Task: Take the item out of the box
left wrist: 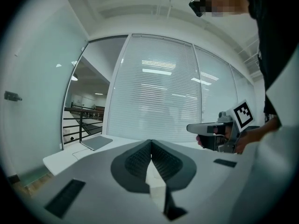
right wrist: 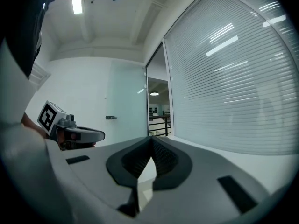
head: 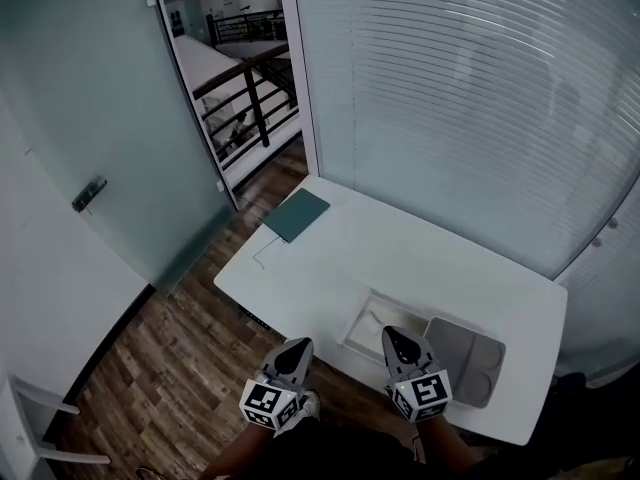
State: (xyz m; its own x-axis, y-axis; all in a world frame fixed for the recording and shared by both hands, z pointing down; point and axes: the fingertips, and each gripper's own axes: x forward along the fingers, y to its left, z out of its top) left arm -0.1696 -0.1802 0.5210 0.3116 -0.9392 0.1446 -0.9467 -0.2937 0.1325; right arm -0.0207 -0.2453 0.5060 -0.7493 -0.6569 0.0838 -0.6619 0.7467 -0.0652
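Note:
In the head view a shallow open box [head: 362, 320] sits near the front edge of the white table [head: 400, 258], with pale contents I cannot make out. Its grey lid [head: 468, 360] lies just to its right. My right gripper [head: 393, 332] hangs above the box's near right corner, shut and empty. My left gripper [head: 297, 344] is off the table's front edge, left of the box, also shut with nothing in it. In the left gripper view the dark pads [left wrist: 140, 158] meet, and the right gripper [left wrist: 216, 129] shows beside them. In the right gripper view the pads [right wrist: 164, 158] also meet.
A dark green flat pad [head: 297, 215] lies at the table's far left corner. A blinds-covered glass wall [head: 470, 98] runs behind the table and a frosted glass door [head: 90, 138] stands at the left. Wood floor [head: 170, 368] lies left of the table.

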